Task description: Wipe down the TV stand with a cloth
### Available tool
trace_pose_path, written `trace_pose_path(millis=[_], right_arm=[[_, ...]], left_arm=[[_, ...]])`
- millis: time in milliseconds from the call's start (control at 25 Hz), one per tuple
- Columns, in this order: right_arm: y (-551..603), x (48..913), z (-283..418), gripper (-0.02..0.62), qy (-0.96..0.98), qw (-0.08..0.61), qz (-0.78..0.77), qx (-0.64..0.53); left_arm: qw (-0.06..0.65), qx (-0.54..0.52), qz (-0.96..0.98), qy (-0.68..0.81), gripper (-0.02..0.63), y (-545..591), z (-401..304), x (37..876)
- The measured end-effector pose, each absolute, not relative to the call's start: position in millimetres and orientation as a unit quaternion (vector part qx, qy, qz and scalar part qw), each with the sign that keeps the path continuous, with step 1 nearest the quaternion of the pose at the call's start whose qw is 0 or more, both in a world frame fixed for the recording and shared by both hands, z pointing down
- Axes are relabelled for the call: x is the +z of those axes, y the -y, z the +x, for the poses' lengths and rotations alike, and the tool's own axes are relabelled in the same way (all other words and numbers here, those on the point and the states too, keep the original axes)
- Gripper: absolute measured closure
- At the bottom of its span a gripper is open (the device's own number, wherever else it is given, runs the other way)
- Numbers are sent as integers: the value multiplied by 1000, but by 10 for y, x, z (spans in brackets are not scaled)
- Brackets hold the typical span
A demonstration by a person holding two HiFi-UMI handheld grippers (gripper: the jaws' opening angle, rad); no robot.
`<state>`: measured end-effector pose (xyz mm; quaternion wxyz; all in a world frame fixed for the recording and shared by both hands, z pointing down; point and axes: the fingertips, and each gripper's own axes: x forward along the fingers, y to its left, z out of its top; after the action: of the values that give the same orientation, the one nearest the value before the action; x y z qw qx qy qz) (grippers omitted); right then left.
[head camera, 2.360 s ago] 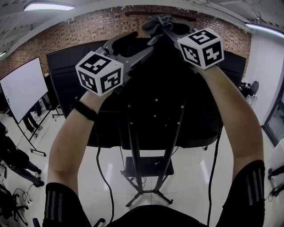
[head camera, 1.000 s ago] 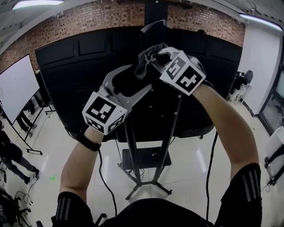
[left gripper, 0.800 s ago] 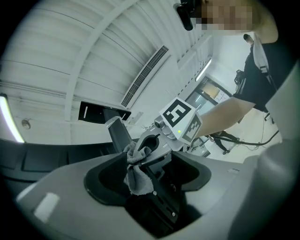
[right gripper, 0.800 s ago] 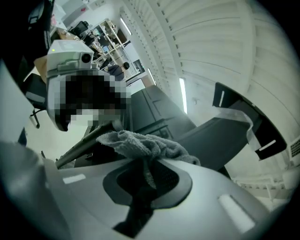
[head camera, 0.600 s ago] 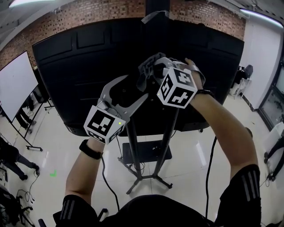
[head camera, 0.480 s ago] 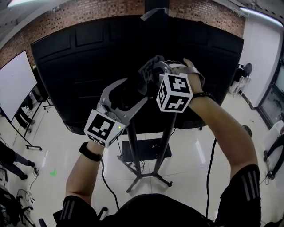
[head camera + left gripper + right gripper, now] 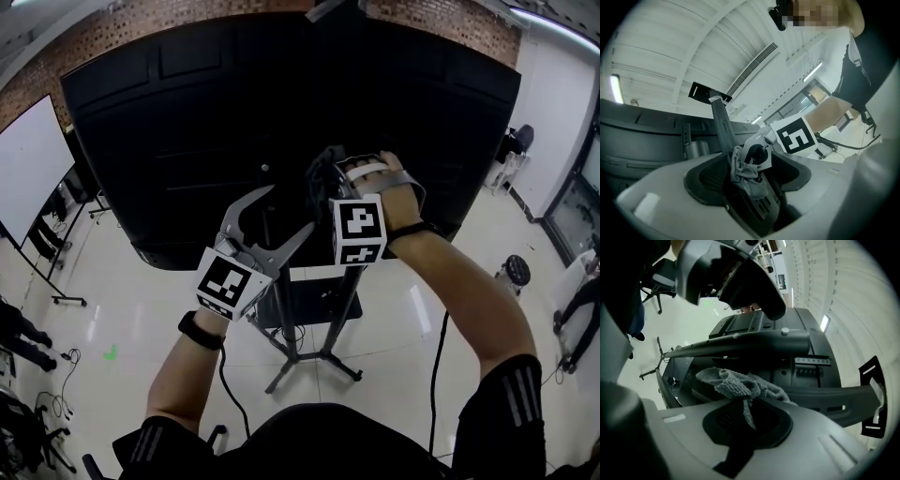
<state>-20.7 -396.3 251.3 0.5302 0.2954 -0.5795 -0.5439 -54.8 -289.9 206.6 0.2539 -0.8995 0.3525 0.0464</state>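
Cloth (image 7: 736, 382) sits bunched and pinched in the closed jaws of the right gripper (image 7: 326, 183), held against an upright of the TV stand (image 7: 319, 302) behind the black screen back (image 7: 159, 131). The left gripper (image 7: 287, 210), at its 8 o'clock, has its jaws wide apart on nothing. Both have dropped from 12 o'clock in the head view toward centre, so the downward wipe seems well along, with the lower post and tray left.

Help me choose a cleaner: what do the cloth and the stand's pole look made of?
The cloth, pinched in the right gripper: grey, matte, nubbly looped pile, likely microfibre or terry. The pole: dark smooth tube with a soft sheen and a screw head, probably painted metal, though plastic can't be ruled out.
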Motion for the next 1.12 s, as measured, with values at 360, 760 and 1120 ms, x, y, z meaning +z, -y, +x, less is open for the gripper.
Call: trace_pose_path(millis=[360, 760, 1120], right_arm=[[3981, 3164, -174, 565, 557, 560, 279, -547], [4023, 3883, -171, 565, 566, 572, 267, -531], [3967, 4342, -172, 565, 622, 567, 247, -481]], left_arm=[[201, 49, -911, -358, 291, 2853, -604, 2521], [146, 11, -921, -362, 293, 2824, -591, 3176], [140, 15, -915, -379, 293, 2870, -666, 3389]])
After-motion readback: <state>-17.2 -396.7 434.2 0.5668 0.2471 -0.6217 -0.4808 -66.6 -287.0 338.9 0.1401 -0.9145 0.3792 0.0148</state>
